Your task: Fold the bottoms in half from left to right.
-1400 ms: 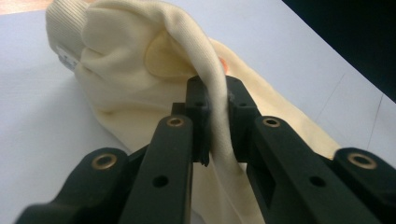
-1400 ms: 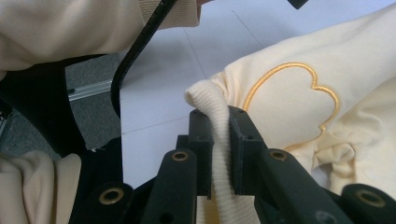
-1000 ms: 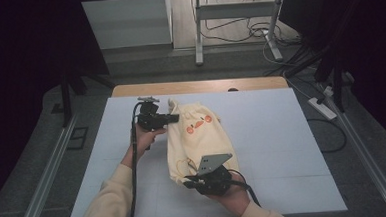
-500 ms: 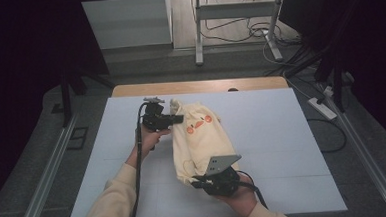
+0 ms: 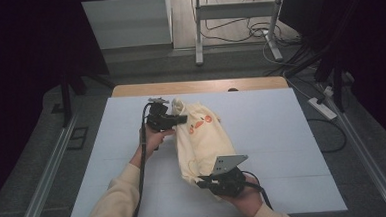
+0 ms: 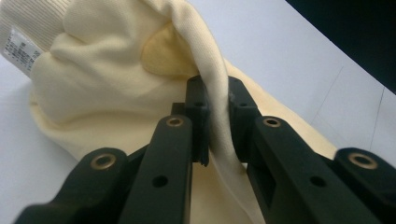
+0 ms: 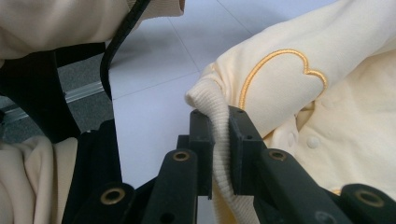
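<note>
Presently, item one: the left claw [image 5: 180, 119] is sitting at the far end of a cream garment [image 5: 202, 138], its jaws closed down to the thickness of the cloth and pinching a raised fold of it. In the left gripper view that fold [image 6: 215, 112] is running up between the two black jaws, and a pale yellow patch [image 6: 163, 53] is showing just beyond the claw, with a white label [image 6: 18, 49] farther off to its left.

Item two: the cream garment is lying lengthwise on the white desk [image 5: 292, 133] between the two claws, with orange markings [image 5: 200, 124] facing up just beside the left claw.

Item three: the right claw [image 5: 201, 182] is gripping the near end of the garment, jaws likewise nearly shut. In the right gripper view a ribbed cuff [image 7: 219, 135] is being clamped between the jaws, an orange stitched outline [image 7: 280, 70] is lying just past the claw on the cloth, and small snap buttons [image 7: 312, 141] are sitting to the right of it. A grey plate [image 5: 228, 162] is topping this gripper.
</note>
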The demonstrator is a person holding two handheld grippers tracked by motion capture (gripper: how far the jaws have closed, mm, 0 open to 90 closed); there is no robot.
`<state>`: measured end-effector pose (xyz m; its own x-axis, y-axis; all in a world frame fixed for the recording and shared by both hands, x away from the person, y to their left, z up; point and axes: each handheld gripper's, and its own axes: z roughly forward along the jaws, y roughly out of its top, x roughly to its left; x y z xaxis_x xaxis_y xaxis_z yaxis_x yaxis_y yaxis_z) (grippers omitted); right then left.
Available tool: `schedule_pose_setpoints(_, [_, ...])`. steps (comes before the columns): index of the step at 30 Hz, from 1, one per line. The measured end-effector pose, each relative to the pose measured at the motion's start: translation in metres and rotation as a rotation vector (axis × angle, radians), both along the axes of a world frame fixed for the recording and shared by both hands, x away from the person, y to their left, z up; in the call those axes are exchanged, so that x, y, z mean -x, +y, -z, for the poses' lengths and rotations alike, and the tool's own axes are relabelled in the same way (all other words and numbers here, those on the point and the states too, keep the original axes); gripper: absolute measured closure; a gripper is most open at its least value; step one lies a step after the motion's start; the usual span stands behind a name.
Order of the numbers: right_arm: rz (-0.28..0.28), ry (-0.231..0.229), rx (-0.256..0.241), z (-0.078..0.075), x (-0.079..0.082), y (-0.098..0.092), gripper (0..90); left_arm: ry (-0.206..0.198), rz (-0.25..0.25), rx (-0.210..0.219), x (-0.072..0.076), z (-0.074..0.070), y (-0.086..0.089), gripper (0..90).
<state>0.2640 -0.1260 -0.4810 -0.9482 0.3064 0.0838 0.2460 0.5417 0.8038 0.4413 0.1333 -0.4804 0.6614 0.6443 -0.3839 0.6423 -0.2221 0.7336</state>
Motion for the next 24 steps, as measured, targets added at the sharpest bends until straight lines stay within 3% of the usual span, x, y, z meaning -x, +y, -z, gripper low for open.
schedule_pose_setpoints(14, [0.012, 0.003, -0.001, 0.001, 0.003, -0.009, 81.3, 0.003, 0.027, -0.01, -0.003, 0.002, -0.015, 81.5])
schedule_pose_setpoints(24, [0.031, 0.011, -0.012, -0.001, 0.002, -0.019, 81.4, 0.017, 0.018, -0.008, -0.007, 0.005, -0.025, 81.5])
